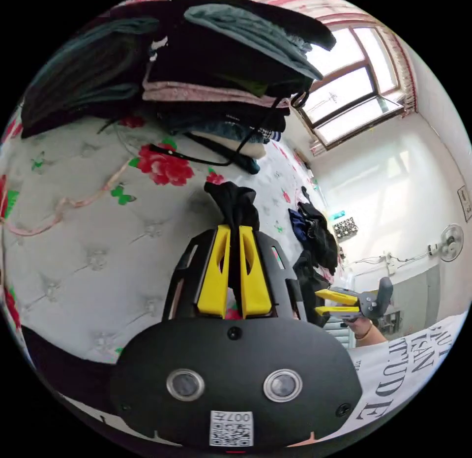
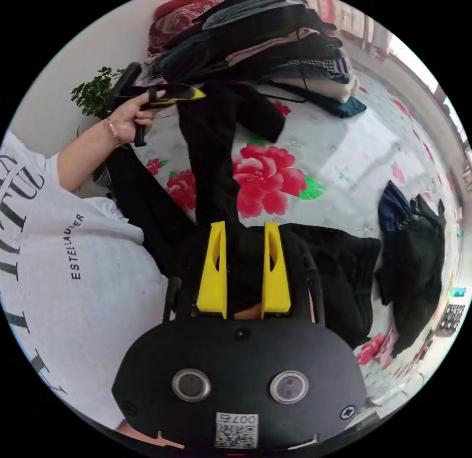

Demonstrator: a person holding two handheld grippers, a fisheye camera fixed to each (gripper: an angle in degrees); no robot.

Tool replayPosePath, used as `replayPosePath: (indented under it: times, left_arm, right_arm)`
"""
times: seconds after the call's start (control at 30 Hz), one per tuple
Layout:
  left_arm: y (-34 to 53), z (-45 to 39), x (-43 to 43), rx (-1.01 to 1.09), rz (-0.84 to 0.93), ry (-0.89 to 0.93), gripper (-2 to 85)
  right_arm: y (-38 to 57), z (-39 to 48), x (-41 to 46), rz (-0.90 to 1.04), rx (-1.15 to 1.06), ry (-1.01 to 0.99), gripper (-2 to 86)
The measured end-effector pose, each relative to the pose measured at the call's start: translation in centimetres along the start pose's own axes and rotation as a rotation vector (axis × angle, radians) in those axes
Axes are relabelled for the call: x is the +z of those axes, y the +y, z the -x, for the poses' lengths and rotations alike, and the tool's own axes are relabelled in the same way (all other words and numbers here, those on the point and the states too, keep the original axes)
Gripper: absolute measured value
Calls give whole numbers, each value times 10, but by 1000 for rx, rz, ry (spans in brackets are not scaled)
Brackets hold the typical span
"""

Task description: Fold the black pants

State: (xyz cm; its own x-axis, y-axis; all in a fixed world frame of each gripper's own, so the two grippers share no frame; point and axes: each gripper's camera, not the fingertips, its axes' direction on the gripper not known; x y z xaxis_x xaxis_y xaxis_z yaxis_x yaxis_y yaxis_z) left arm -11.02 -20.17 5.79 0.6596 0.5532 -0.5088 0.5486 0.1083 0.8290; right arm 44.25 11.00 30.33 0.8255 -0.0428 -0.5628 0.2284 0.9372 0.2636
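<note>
The black pants [image 2: 211, 148] hang stretched between my two grippers above a white bed sheet [image 2: 344, 167] printed with red flowers. In the left gripper view, my left gripper [image 1: 234, 229] is shut on a bunched end of the pants [image 1: 236, 202]. In the right gripper view, my right gripper [image 2: 244, 227] has a thick fold of the black cloth pressed between its yellow jaws. From there the pants run up to the left gripper [image 2: 199, 94], which a hand holds. The right gripper [image 1: 318, 301] appears at the right of the left gripper view, beside dark cloth.
A tall pile of folded clothes [image 1: 216, 74] stands on the bed. A loose heap of dark garments [image 2: 413, 261] lies at the right, with a folded black piece [image 2: 344, 276] beside it. The person's white printed T-shirt [image 2: 59, 261] is close by. There is a window [image 1: 354, 84].
</note>
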Motion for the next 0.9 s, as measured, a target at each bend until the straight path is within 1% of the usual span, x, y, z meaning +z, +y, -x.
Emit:
replayPosePath:
  times: [0.03,0.07,0.1,0.13,0.17,0.23,0.3,0.37,0.43,0.53,0.6,0.63,0.67,0.7,0.73,0.8,0.87,0.9]
  left_arm:
    - [12,3,-38,-19,-34,-107,10]
    - [18,3,-54,-24,-47,-161,10]
    - [26,3,-79,-28,-61,-271,10]
    - [32,1,-95,-14,-60,-336,8]
    - [34,1,-101,-9,-62,-356,5]
    - [43,-1,-108,-36,-111,-441,-3]
    - [44,-2,-102,-45,-109,-441,-3]
    - [42,-2,-86,-53,-82,-403,2]
    - [38,0,-59,-75,0,-352,32]
    - [40,3,-23,-67,103,-354,69]
    - [44,8,-4,-76,157,-362,77]
    - [46,12,7,-91,184,-361,80]
    - [47,12,11,-88,189,-362,82]
    - [46,13,17,-79,196,-380,84]
    - [43,12,24,-66,204,-402,84]
    - [36,11,36,-32,214,-424,81]
    - [25,11,57,7,243,-437,76]
    - [15,13,76,30,280,-453,74]
  right_arm:
    - [3,-12,-3,-14,46,63,89]
    - [10,-38,-7,-35,149,177,91]
    - [15,-69,-8,-43,252,253,92]
    - [18,-85,-7,-43,301,270,93]
    - [22,-116,-4,-38,382,252,97]
    - [24,-158,6,-35,459,137,102]
    - [24,-202,31,34,575,43,109]
    - [23,-217,51,82,618,51,112]
    - [22,-221,76,168,646,61,112]
    - [31,-214,78,116,696,68,103]
    - [35,-206,70,135,638,69,90]
    - [38,-204,62,115,635,72,86]
    - [45,-194,33,4,623,140,77]
    - [56,-181,-8,-153,639,244,71]
    - [64,-176,-29,-219,658,280,68]
    - [92,-168,-91,-417,678,293,61]
    - [102,-170,-113,-463,703,351,59]
    - [103,-179,-118,-451,733,380,58]
